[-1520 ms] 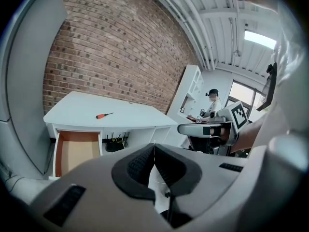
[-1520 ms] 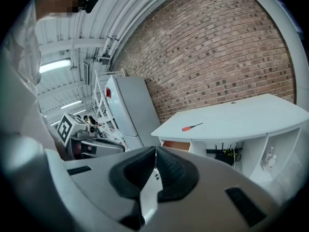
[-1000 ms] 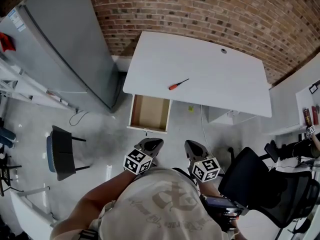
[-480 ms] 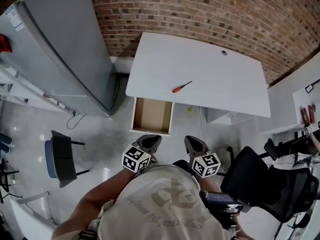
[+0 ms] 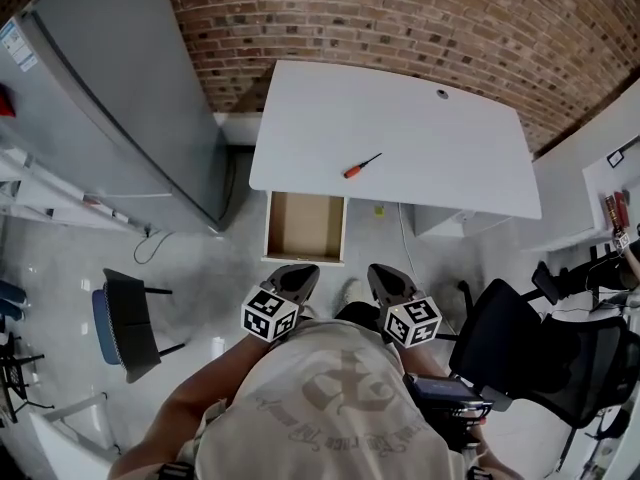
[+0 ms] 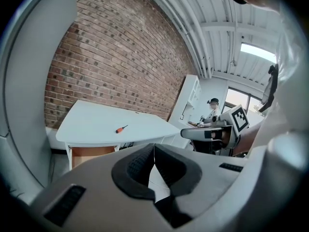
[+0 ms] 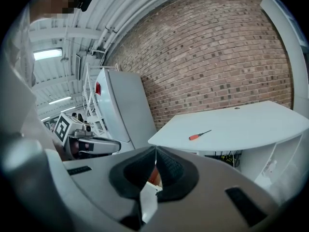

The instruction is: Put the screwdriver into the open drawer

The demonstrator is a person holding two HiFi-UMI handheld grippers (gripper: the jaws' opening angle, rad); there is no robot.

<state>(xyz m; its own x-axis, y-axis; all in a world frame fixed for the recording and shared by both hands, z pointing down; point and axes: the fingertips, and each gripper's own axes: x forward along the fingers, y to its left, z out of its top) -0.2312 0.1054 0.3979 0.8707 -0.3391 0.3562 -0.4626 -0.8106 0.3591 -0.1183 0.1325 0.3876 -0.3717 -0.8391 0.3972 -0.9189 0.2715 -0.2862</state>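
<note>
A screwdriver (image 5: 360, 165) with an orange handle lies near the front edge of the white desk (image 5: 400, 118); it also shows as the screwdriver (image 6: 121, 128) and the screwdriver (image 7: 199, 135) in the two gripper views. Below the desk's left front, the wooden drawer (image 5: 304, 227) stands pulled open and looks empty. My left gripper (image 5: 300, 280) and right gripper (image 5: 381, 281) hang side by side close to my chest, well short of the desk. Both are shut with nothing between the pads, as the left gripper (image 6: 154, 149) and the right gripper (image 7: 155, 153) show in their own views.
A grey refrigerator (image 5: 110, 98) stands left of the desk against the brick wall (image 5: 400, 18). A black office chair (image 5: 540, 348) is at the right, a small dark chair (image 5: 125, 318) at the left. A white cabinet (image 5: 610, 188) flanks the desk's right side.
The desk and drawer have slid slightly nearer in the head view as I stepped towards them. Both grippers stay shut in the same pose before my chest.
</note>
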